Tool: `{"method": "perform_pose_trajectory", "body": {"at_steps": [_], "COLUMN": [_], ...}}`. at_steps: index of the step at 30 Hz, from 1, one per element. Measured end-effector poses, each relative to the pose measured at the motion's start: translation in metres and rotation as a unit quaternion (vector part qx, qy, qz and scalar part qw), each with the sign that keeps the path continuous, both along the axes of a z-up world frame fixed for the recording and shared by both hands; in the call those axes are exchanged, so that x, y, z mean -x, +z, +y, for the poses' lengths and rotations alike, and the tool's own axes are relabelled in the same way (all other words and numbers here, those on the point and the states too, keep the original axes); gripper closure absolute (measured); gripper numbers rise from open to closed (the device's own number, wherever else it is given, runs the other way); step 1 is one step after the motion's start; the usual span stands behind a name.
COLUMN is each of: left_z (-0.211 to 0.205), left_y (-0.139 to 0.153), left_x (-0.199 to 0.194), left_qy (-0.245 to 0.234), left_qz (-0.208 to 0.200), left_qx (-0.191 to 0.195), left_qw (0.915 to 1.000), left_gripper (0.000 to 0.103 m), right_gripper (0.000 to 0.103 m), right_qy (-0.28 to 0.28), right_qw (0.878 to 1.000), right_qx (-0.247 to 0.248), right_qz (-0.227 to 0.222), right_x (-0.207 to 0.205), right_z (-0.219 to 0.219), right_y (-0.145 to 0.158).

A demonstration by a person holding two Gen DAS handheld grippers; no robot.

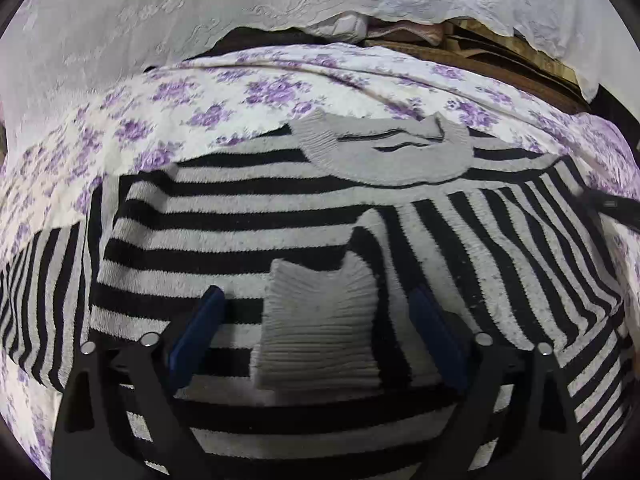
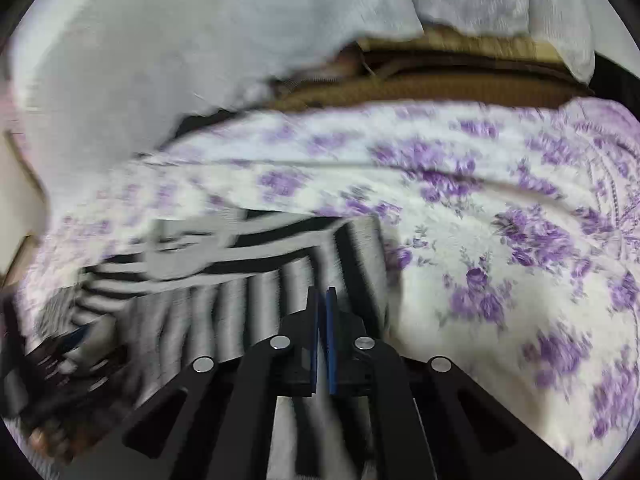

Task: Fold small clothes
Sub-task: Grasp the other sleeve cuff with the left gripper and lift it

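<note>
Left tongs (image 1: 316,332): jaws wide apart, straddling the grey cuff (image 1: 318,328) without touching it. Right tongs (image 2: 322,312): blades together, nothing visibly between, over the jumper's side edge. Striped jumper (image 1: 240,216): flat on the flowered bedspread (image 1: 240,92), one sleeve folded across. We judge sleeve-folding underway; next we grip the other side.

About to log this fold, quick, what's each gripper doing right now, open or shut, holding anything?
Left gripper: open, the sweater's grey cuff lies loose between its fingers.
Right gripper: shut; whether it pinches the sweater cannot be told.
</note>
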State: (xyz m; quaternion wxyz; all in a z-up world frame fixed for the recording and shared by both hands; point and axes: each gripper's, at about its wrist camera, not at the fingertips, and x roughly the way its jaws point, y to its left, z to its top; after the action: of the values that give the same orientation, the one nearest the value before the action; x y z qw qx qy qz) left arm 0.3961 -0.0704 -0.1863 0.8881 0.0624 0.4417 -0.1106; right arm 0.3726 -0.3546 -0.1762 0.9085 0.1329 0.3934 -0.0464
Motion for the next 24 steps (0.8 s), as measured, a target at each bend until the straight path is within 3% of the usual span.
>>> {"method": "perform_pose_trajectory", "body": {"at_steps": [2, 3, 4, 8, 10, 11, 13, 15, 17, 19, 20, 22, 24], "left_z": [0.005, 0.006, 0.006, -0.001, -0.002, -0.001, 0.002, 0.012, 0.031, 0.059, 0.072, 0.105, 0.157], "left_y": [-0.001, -0.001, -0.001, -0.005, -0.008, -0.008, -0.007, 0.000, 0.009, 0.017, 0.020, 0.025, 0.030], "left_x": [-0.002, -0.002, -0.002, -0.003, -0.005, -0.006, -0.005, 0.003, 0.017, 0.030, 0.034, 0.045, 0.058], "left_qy": [0.002, 0.002, 0.001, -0.001, 0.003, 0.004, 0.007, 0.022, 0.032, 0.045, 0.053, 0.074, 0.111], "left_qz": [0.007, 0.007, 0.008, 0.008, 0.015, 0.016, 0.017, 0.008, -0.003, -0.007, -0.008, -0.011, -0.016], "left_qx": [0.016, 0.019, 0.018, -0.004, -0.011, -0.010, -0.010, -0.014, -0.004, 0.017, 0.025, 0.042, 0.062], "left_qw": [0.9999, 0.9998, 0.9998, 1.0000, 0.9998, 0.9998, 0.9998, 0.9996, 0.9995, 0.9988, 0.9983, 0.9963, 0.9917], "left_gripper": [0.010, 0.010, 0.009, 0.006, 0.004, 0.004, 0.004, 0.004, 0.004, 0.004, 0.004, 0.004, 0.004], "right_gripper": [0.103, 0.103, 0.103, 0.102, 0.103, 0.103, 0.103, 0.097, 0.092, 0.070, 0.070, 0.072, 0.068], "right_qy": [-0.033, -0.039, -0.043, -0.020, -0.002, 0.001, 0.002, -0.020, 0.009, 0.030, 0.038, 0.038, -0.007], "right_qw": [0.998, 0.995, 0.993, 0.994, 0.995, 0.997, 0.997, 0.996, 0.997, 0.999, 0.999, 0.997, 0.995], "right_qx": [-0.042, -0.091, -0.109, -0.094, -0.093, -0.077, -0.080, -0.083, -0.042, -0.015, -0.021, -0.045, -0.064], "right_qz": [0.018, 0.005, 0.003, -0.049, -0.029, 0.005, -0.005, -0.035, -0.071, -0.037, -0.014, -0.043, -0.078], "right_x": [-0.017, -0.015, -0.012, 0.015, 0.017, 0.013, 0.019, 0.045, 0.076, 0.086, 0.088, 0.100, 0.119], "right_z": [-0.025, -0.039, -0.044, -0.027, -0.015, -0.011, -0.013, -0.011, 0.006, 0.017, 0.018, 0.011, -0.003], "right_y": [-0.024, -0.028, -0.028, -0.002, -0.009, -0.023, -0.033, -0.014, 0.005, -0.006, -0.023, -0.026, -0.014]}}
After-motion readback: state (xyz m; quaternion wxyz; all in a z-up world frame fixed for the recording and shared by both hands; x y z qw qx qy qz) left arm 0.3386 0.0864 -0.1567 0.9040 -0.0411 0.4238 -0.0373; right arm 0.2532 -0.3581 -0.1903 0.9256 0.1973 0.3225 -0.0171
